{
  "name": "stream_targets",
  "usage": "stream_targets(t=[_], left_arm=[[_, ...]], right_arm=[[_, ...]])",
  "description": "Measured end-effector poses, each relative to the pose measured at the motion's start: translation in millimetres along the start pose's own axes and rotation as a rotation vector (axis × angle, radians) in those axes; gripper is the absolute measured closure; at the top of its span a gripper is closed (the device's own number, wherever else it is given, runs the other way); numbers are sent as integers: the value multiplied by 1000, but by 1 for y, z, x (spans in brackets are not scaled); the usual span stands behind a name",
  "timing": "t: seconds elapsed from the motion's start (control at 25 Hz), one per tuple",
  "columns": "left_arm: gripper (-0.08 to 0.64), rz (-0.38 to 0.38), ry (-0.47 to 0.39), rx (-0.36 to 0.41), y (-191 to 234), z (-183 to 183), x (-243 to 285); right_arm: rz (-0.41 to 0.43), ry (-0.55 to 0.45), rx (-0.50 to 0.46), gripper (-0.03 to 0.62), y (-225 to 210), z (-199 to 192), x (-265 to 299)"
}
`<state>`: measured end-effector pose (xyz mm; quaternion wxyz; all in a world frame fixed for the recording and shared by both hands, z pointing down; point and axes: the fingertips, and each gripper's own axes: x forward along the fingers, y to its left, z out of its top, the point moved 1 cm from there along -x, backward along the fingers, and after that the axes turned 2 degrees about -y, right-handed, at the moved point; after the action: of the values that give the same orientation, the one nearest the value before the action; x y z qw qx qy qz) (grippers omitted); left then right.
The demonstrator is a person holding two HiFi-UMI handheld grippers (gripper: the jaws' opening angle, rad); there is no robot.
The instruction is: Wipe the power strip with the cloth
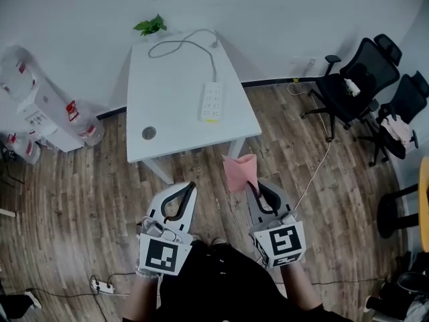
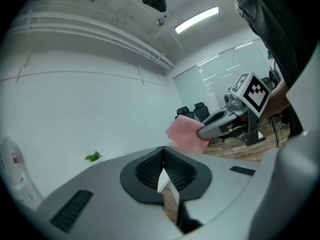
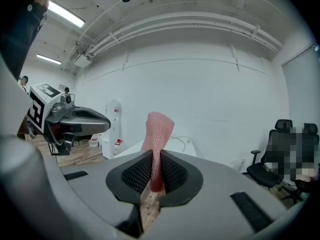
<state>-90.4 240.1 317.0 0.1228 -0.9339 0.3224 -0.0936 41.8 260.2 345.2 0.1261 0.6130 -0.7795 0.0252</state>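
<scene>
Power strip [image 1: 212, 102], white, lies flat on the right half of a white counter [image 1: 167, 106] in the head view, well ahead of both grippers. Its cord [image 1: 181, 44] runs toward the far edge and loops there. A round grommet hole [image 1: 149, 133] sits at the counter's near left, and a green plant [image 1: 150, 25] shows at its far edge against the white wall. The floor [image 1: 80, 193] is wood plank. A water dispenser [image 1: 40, 106] stands on the left and black office chairs [image 1: 358, 72] on the right. The left gripper [image 1: 192, 186] and the right gripper [image 1: 249, 184] are held low, in front of the counter's near edge. A pink cloth [image 1: 239, 172] stands up from the right gripper.

In the left gripper view, the jaws are pressed together at their tips with nothing between them. Beyond them are the bare wall, a ceiling light strip [image 2: 196, 19] and the right gripper carrying the cloth.

In the right gripper view, the jaws pinch the lower part of the cloth, whose free end rises above them. The left gripper shows at the left, with the dispenser and counter behind.
</scene>
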Motion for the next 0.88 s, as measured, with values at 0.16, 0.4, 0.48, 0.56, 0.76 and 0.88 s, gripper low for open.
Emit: stream_targets(t=[0.16, 0.4, 0.48, 0.56, 0.76, 0.88], left_arm=[[546, 14, 5, 17, -14, 5, -2], [546, 27, 24, 15, -37, 2, -6], [546, 24, 26, 14, -43, 3, -4], [546, 23, 23, 16, -46, 4, -1], [546, 19, 17, 31, -41, 2, 10], [546, 15, 22, 25, -34, -2, 19]], right_arm=[[17, -8, -7, 532, -8, -4, -12], [23, -22, -6, 532, -17, -15, -28], [21, -14, 2, 532, -21, -21, -32], [20, -9, 7, 532, -24, -25, -33], [17, -8, 5, 532, -31, -27, -25], [5, -5, -1, 532, -38, -27, -18]])
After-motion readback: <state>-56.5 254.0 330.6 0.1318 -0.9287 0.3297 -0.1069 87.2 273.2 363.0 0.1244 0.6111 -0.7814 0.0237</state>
